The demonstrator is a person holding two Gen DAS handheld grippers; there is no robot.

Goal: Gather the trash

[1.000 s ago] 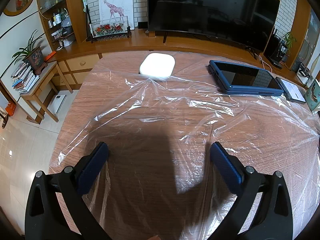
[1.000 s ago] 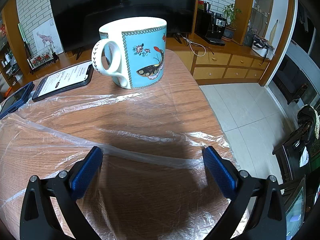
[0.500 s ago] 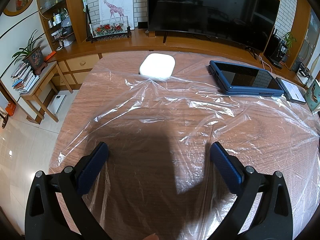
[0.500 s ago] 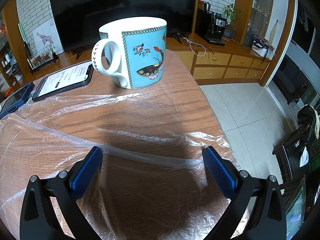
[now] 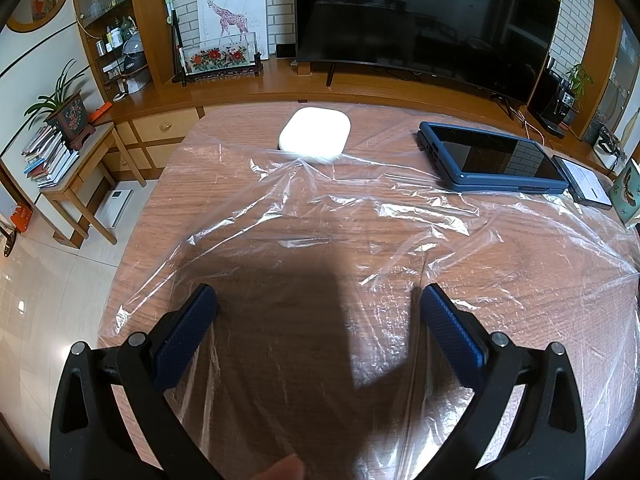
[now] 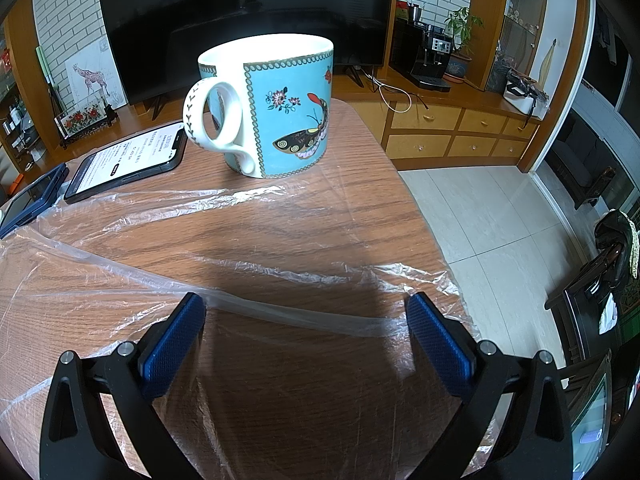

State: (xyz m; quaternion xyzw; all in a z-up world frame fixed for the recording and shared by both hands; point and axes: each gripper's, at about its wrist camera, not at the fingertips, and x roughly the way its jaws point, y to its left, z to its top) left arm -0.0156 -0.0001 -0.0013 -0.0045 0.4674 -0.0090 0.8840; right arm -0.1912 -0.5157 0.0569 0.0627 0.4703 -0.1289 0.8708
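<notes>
Clear plastic sheet (image 5: 360, 216): thin, crinkled film, spread flat over most of the wooden counter (image 5: 192, 152); extends beneath and between the fingers of both tools. One raised fold of the sheet (image 6: 280, 312) runs across the gap of the right tool.

Left tool (image 5: 318, 304): spread wide, empty, blue pads (image 5: 188, 332) low over the film near the counter's near edge; contact with the film cannot be told.

Right tool (image 6: 306, 312): spread wide, empty, pads either side of the raised fold.

White rounded case (image 5: 315, 135): far end of counter, its near edge on the sheet's border.

Tablet (image 5: 492, 160), blue case: right of the white case, at the film's far edge.

Phone (image 6: 128, 160), screen lit: just beside the tablet.

Mug (image 6: 272, 108), turquoise, butterfly motif: upright, beyond the right tool, at the sheet's far edge.
</notes>
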